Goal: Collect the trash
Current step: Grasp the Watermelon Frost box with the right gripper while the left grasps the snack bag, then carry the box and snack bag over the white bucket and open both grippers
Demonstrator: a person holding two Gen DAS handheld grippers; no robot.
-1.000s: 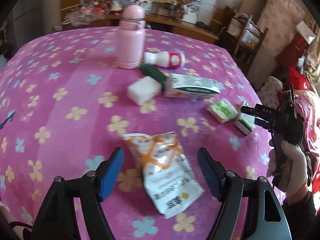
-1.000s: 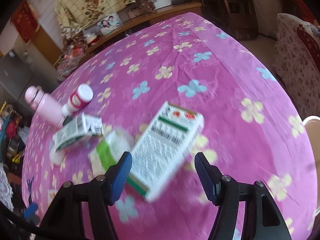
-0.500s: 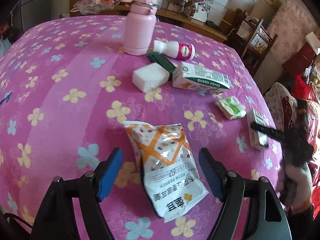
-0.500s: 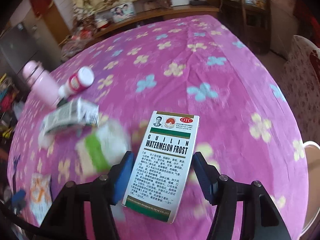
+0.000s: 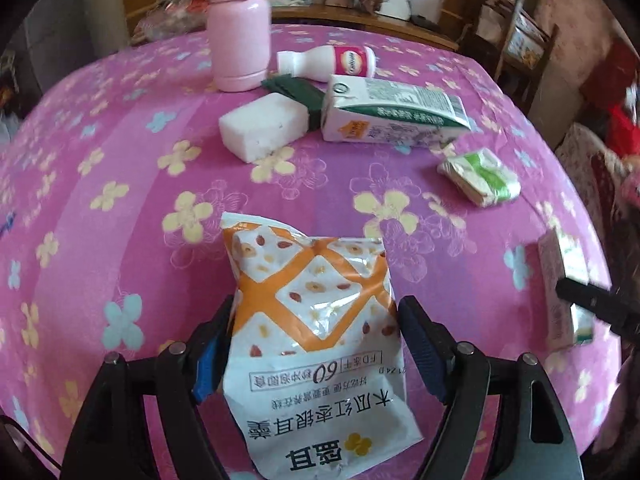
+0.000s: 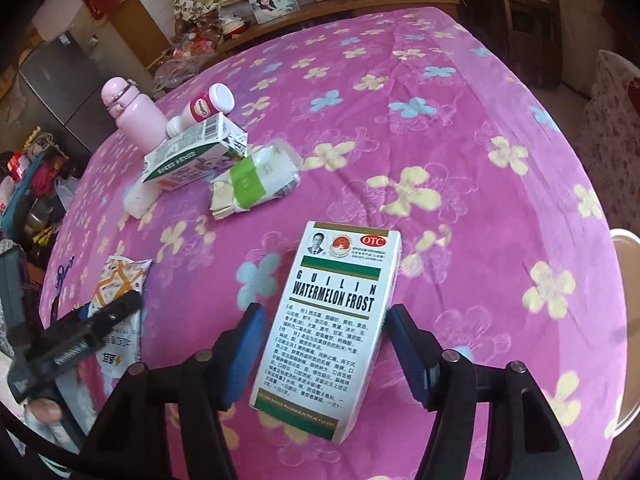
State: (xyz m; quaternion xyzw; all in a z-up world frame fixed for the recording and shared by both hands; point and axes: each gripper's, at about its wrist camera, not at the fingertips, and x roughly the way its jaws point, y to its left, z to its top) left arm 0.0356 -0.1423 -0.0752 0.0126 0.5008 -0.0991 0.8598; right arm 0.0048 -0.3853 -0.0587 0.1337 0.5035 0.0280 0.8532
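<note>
The left gripper (image 5: 316,344) straddled the snack bag (image 5: 316,332), jaws apart. The right gripper (image 6: 324,350), jaws just widening, bracketed the medicine box (image 6: 336,328) ungripped. Closing off-centre could have squeezed the slick bag out.

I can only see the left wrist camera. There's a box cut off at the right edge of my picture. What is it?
Observer: A white medicine box printed Guilin Watermelon Frost. It is lying flat on the pink flowered cloth.
Operator: Has the right gripper got hold of it?
Observer: No. The right gripper straddles the box, but a gap shows between one pad and its side. The jaws have just been opening.
</note>
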